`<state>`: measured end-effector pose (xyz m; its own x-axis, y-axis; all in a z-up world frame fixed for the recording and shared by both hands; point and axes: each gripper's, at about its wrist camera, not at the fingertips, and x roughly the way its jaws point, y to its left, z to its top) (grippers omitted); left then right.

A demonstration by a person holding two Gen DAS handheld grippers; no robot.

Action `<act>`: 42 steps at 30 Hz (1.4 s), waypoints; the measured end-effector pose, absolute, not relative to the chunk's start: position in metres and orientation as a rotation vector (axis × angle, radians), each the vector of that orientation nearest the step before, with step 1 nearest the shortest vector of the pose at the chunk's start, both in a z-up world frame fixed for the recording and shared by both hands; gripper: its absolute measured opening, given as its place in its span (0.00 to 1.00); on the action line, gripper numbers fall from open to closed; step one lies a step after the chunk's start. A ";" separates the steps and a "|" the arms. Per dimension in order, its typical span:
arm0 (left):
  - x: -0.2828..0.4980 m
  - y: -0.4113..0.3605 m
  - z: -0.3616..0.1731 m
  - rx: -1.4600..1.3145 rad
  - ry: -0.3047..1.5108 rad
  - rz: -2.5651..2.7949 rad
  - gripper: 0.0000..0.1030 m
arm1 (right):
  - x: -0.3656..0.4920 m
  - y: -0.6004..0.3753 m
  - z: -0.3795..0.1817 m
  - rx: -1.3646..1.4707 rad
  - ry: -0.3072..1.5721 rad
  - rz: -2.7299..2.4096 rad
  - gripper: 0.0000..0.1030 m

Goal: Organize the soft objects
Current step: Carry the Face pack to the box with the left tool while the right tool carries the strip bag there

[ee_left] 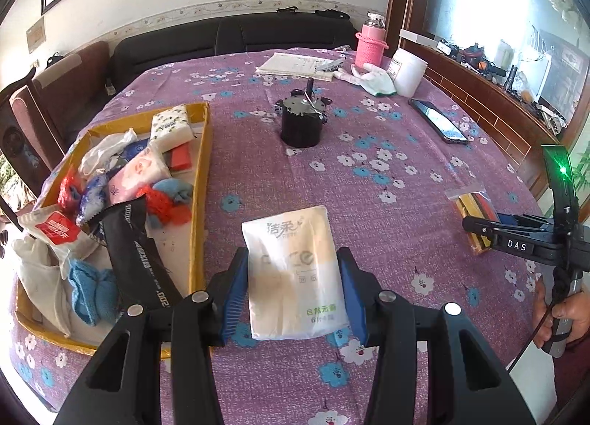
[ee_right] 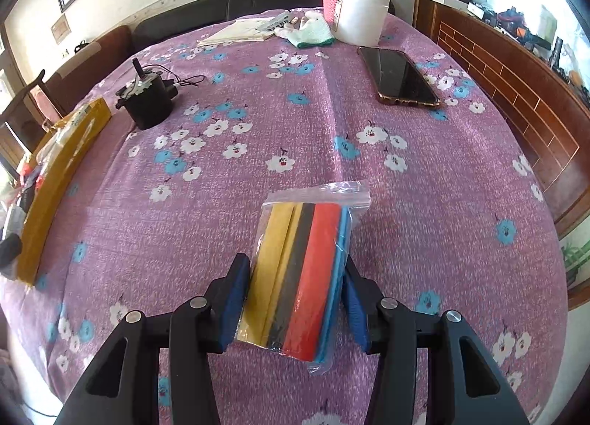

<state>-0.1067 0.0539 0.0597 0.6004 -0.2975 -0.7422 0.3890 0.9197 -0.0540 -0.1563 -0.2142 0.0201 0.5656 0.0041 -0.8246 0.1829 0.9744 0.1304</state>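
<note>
1. On my left sits the yellow tray (ee_left: 202,174), lying flat on the purple flowered tablecloth (ee_left: 368,204). Inside I see a patterned tissue pack (ee_left: 171,126), a pink tissue pack (ee_left: 138,174), a black pouch (ee_left: 140,248), blue cloths (ee_left: 90,292), a red mesh bundle (ee_left: 162,204) and a white bag with a red label (ee_left: 55,229).
2. My left gripper (ee_left: 295,296) has its blue pads on both sides of a white tissue pack (ee_left: 295,270), which lies on the cloth just right of the tray; I read it as clamped.
3. My right gripper (ee_right: 295,299) has its pads pressed against a clear bag of coloured foam strips (ee_right: 302,277), well right of the tray.
4. Farther out stand a black motor (ee_left: 302,122) with its wires, a phone (ee_right: 400,76), a white jar (ee_right: 359,16), a pink bottle (ee_left: 370,45), a white glove (ee_right: 309,32) and papers (ee_left: 298,65). The motor stands just beyond the tray's far corner.
</note>
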 end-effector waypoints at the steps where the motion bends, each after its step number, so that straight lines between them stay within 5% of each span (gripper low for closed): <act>1: -0.107 0.053 0.058 0.114 0.844 -0.407 0.45 | -0.159 -0.214 0.020 0.218 0.962 -0.102 0.50; 7: -0.107 0.035 0.037 0.141 0.909 -0.463 0.45 | -0.165 -0.210 0.021 0.238 0.954 -0.079 0.49; 14: -0.101 0.015 0.008 0.163 0.992 -0.493 0.65 | -0.165 -0.210 0.021 0.233 0.952 -0.072 0.50; 18: -0.103 0.009 0.006 0.180 0.960 -0.485 0.67 | -0.163 -0.210 0.021 0.224 0.953 -0.082 0.52; 22: -0.104 0.013 0.009 0.163 0.949 -0.498 0.42 | -0.162 -0.207 0.020 0.222 0.953 -0.079 0.63; 29: -0.109 0.026 0.022 0.084 0.929 -0.517 0.42 | -0.157 -0.200 0.018 0.175 0.958 -0.115 0.64; 31: -0.111 0.031 0.028 0.056 0.920 -0.523 0.42 | -0.156 -0.195 0.019 0.131 0.964 -0.131 0.50; 42: -0.125 0.077 0.054 -0.074 0.879 -0.506 0.43 | -0.171 -0.182 0.048 0.182 0.913 -0.069 0.47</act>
<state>-0.1250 0.0769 0.0542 0.5284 -0.4530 -0.7180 0.3935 0.8801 -0.2657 -0.1711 -0.1817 0.0476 0.6107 0.0179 -0.7917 0.1364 0.9824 0.1274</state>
